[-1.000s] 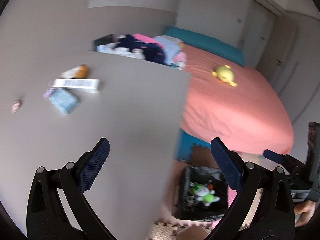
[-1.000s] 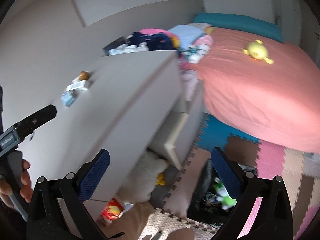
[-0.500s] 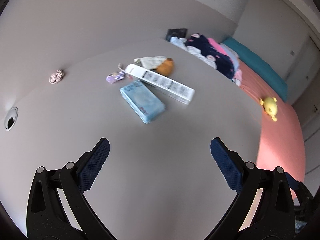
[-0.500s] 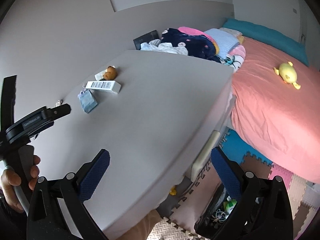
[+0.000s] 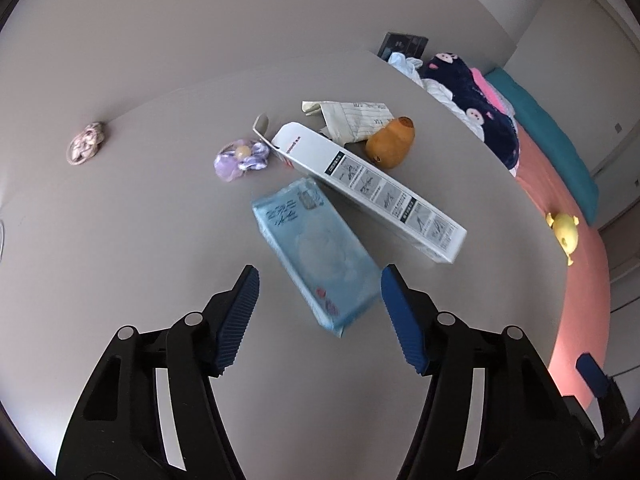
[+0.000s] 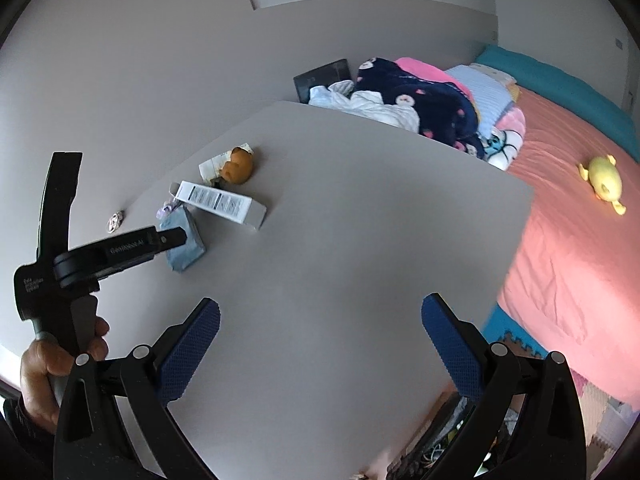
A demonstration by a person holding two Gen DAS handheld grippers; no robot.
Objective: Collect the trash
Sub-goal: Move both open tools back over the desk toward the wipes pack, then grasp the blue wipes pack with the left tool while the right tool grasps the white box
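target: blue wipes pack (image 5: 316,256) flat on table (image 5: 160,220), just ahead of left gripper (image 5: 318,300) | long axis diagonal, near end between closing fingers, untouched | right gripper (image 6: 320,344) fingers wide, empty, farther off

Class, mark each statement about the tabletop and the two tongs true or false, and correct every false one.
1. The blue tissue pack lies between the left tongs' closing fingers. True.
2. The white carton stands upright. False: it lies flat.
3. The right tongs grip the brown plush toy. False: they are open and empty.
4. A purple hair tie lies beside the carton. True.
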